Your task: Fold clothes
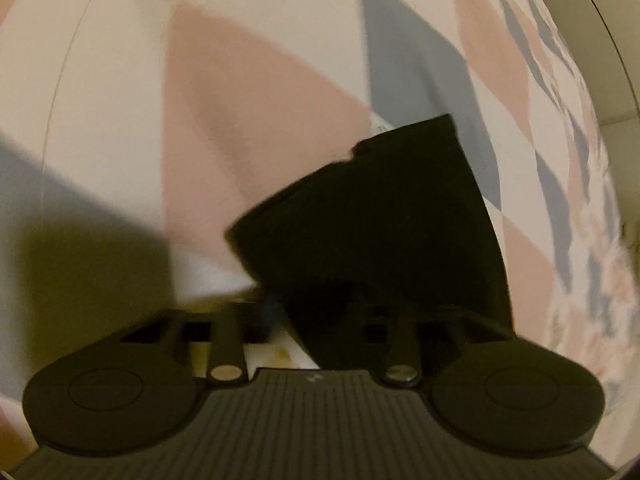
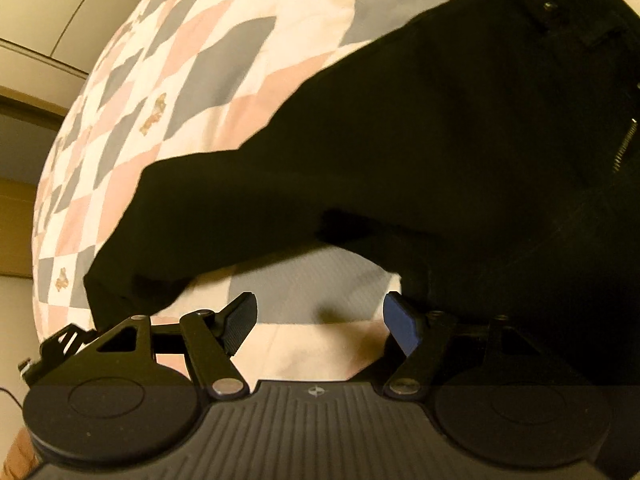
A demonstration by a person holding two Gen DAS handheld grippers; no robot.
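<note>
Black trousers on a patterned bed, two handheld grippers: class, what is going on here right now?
A person with a gripper in each hand is folding a pair of black trousers on a bed with a pink, grey and white checked quilt. The left gripper sits at the hem end of a trouser leg, which drapes over its fingers; whether it is clamped cannot be seen. The right gripper is open, just short of the crotch area, holding nothing. The waistband with belt loops lies at the far right.
</note>
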